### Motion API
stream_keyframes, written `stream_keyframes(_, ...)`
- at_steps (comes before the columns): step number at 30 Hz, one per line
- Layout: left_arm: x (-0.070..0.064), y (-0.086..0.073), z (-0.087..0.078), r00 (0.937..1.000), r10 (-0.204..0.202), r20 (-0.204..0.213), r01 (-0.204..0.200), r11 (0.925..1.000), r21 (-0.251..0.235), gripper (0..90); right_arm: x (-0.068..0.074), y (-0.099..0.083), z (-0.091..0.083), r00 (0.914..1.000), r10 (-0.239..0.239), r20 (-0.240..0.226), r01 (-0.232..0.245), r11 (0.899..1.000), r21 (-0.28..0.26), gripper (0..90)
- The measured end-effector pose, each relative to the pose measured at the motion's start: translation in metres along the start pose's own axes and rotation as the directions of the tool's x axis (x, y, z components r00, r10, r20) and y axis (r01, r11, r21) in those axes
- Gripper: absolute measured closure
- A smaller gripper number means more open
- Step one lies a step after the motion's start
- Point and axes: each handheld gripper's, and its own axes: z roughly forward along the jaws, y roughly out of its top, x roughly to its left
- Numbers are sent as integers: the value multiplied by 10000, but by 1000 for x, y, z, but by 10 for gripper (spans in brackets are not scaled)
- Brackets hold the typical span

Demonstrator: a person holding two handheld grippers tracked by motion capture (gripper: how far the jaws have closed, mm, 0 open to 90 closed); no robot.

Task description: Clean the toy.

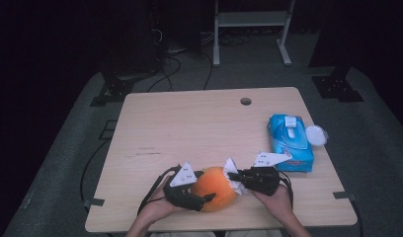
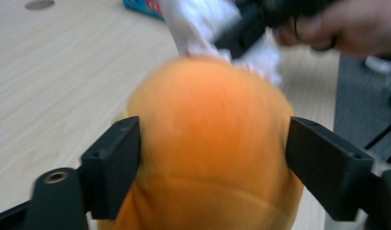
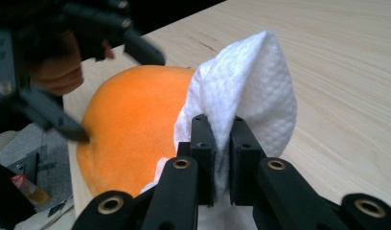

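Jaws of the left gripper point(image 2: 212, 163) stand wide apart and clamp the orange ball point(image 2: 212, 148) from both sides, their inner faces pressed against its skin at mid-height. Seen from the high view, that ball sits near the front edge of the table point(image 1: 189, 123), between the two hands. Jaws of the right gripper point(image 3: 223, 158) are nearly closed, pinching a fold of a white paper wipe point(image 3: 251, 91) that rises above them and lies against the side of the ball. Farther back and to the right, near the table's right edge, lies a blue pack of wipes point(image 1: 291, 140) with a round white lid point(image 1: 316, 135) just beside it.
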Motion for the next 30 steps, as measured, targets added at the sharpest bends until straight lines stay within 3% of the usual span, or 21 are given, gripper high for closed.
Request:
stream_keyframes(2, 5, 0, 2, 9992, -345, -192, 339, 9990, -296, 143, 1, 0, 2, 9996, -167, -212, 166, 9999, -50, 822)
stream_keyframes(3, 6, -2, 6, 9991, -341, -265, 338, 9994, -109, 115, 3, 0, 2, 9993, -165, -342, 164, 9999, -51, 822)
stream_keyframes(5, 6, -7, 15, 9992, -392, -29, 393, 9992, 100, 125, 7, 2, 4, 9985, -232, -498, 226, 9997, -128, 822)
stream_keyframes(6, 4, -10, 18, 9997, -231, -66, 231, 9997, 41, 161, 9, 3, 4, 9983, -296, -501, 291, 9995, -111, 822)
stream_keyframes(8, -2, -7, 19, 9974, 419, -590, -415, 9991, 80, 287, 13, 6, 6, 9977, -399, -546, 389, 9991, -186, 822)
stream_keyframes(9, -6, -3, 17, 9910, 853, -1035, -851, 9964, 64, 340, 14, 8, 5, 9980, -363, -514, 351, 9991, -232, 822)
stream_keyframes(10, -9, 0, 16, 9844, 1020, -1434, -1054, 9943, -162, 376, 13, 10, 4, 9987, -365, -361, 354, 9989, -316, 822)
stream_keyframes(11, -11, 2, 16, 9732, 1307, -1892, -1366, 9904, -187, 388, 12, 11, 2, 9993, -286, -232, 275, 9987, -428, 822)
stream_keyframes(12, -15, 3, 17, 9560, 1589, -2465, -1674, 9858, -136, 388, 8, 11, 1, 9997, -143, -204, 131, 9984, -550, 821)
stream_keyframes(13, -16, 3, 17, 9483, 1689, -2686, -1778, 9840, -89, 383, 4, 10, 0, 9998, 105, -187, -116, 9981, -607, 821)
stream_keyframes(14, -16, 2, 17, 9462, 1736, -2730, -1806, 9836, -5, 378, 1, 8, 0, 9998, 204, -78, -208, 9982, -569, 821)
stream_keyframes(17, -16, 0, 18, 9640, 1623, -2105, -1647, 9863, 63, 324, -11, -5, 6, 9985, 520, 157, -519, 9986, -102, 821)
stream_keyframes(18, -14, 1, 16, 9763, 1384, -1664, -1396, 9902, 45, 291, -15, -9, 7, 9967, 797, 140, -797, 9968, -11, 820)
stream_keyframes(19, -12, 1, 14, 9843, 1185, -1306, -1189, 9929, 48, 266, -18, -11, 8, 9957, 922, 129, -923, 9957, 42, 821)
stream_keyframes(23, -11, -2, 12, 9862, 1205, -1137, -1198, 9927, 133, 271, -12, -4, 4, 9980, 618, 151, -618, 9981, -5, 820)
stream_keyframes(26, -13, 1, 8, 9876, 1346, -804, -1341, 9909, 118, 270, 3, 6, 2, 9996, 130, -251, -138, 9994, -318, 820)
stream_keyframes(28, -9, 3, 4, 9937, 949, -591, -962, 9952, -197, 239, 6, 6, 3, 9996, -101, -264, 95, 9997, -221, 820)
stream_keyframes(30, -2, 4, 0, 9976, 468, -508, -497, 9970, -588, 203, 3, 1, 5, 9989, -34, -458, 24, 9998, -220, 822)
